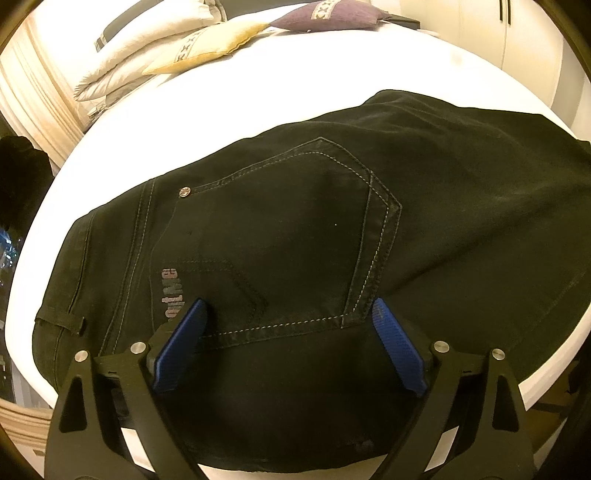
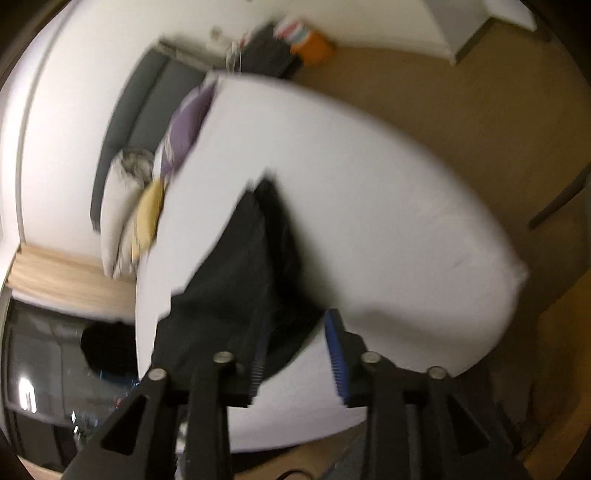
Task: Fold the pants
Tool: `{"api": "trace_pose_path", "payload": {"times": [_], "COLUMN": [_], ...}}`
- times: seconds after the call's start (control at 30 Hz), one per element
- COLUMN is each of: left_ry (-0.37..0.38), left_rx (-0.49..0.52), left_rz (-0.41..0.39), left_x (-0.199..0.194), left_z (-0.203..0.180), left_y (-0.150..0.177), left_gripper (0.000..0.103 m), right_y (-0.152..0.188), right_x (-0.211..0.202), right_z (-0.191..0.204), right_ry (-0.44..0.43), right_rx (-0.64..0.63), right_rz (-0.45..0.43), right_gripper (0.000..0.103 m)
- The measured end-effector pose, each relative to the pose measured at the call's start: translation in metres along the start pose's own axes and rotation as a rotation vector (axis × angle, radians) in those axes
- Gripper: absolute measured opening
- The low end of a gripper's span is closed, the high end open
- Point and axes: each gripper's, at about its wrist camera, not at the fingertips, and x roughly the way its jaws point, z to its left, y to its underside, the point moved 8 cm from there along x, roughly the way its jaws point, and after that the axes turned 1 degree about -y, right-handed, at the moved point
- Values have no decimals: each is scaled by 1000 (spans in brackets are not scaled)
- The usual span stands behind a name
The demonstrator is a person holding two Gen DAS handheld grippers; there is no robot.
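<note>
The printed lettering on the black pants (image 1: 295, 240) is too blurred to read.

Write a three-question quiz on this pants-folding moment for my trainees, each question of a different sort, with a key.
1. True or false: the left gripper is clamped shut on the black pants.
2. Which cushion lies nearest the far corner of the bed? A) purple B) yellow C) red
3. Fill in: stitched on the pants between the left gripper's blue pads is a back ____.

Key
1. False: its jaws stand wide apart over the cloth.
2. A, the purple cushion; the yellow cushion sits beside it.
3. pocket
</note>
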Motion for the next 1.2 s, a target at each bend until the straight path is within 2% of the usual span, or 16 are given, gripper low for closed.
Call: {"api": "trace_pose_path", "payload": {"times": [0.17,0.3,0.37,0.43,0.47,0.5,0.53,0.67,0.8,0.9,0.97,1.0,1.07,1.1,1.13,1.2], "left_ry": [-3,-2,-1,-1,0,0,0,1,3,5,7,8,7,6,5,3], "left_rx": [-7,-10,-11,-10,-11,-11,-12,-16,-19,-21,-22,-22,-24,-25,-25,-25], "left_rz": [3,7,8,8,7,7,7,3,-1,-4,-7,-8,-10,-9,-7,-5], "left_x": [0,0,0,1,1,1,2,3,4,4,3,3,3,3,3,2], "left_z": [-1,-1,-1,0,0,0,1,2,3,3,3,4,3,3,3,3], "left_y": [1,1,1,1,1,0,0,1,1,1,1,1,2,2,2,1], "left_gripper": [93,93,93,93,93,93,93,94,95,96,96,96,96,96,96,96], "right_y": [-18,-23,-18,-12,-9,-6,-5,-4,-3,-5,-4,-3,0,2,3,4], "right_x": [4,32,47,52,53,53,53,30,4,5,0,-2,-5,-7,-9,-7], "right_z": [-3,-1,2,9,12,14,15,30,41,6,-19,-15,9,25,42,58], "right_ry": [-135,-155,-165,-148,-129,-96,-64,-71,-69,38,182,164,73,33,-5,-50], "right_rx": [-22,-72,-95,-151,-176,-186,-165,-75,4,98,119,89,-1,-67,-144,-224], "right_rz": [-8,33,91,136,157,178,196,204,187,177,145,125,91,72,45,29], "right_gripper": [38,41,42,38,31,17,14,7,7,7,11,11,24,45,60,64]}}
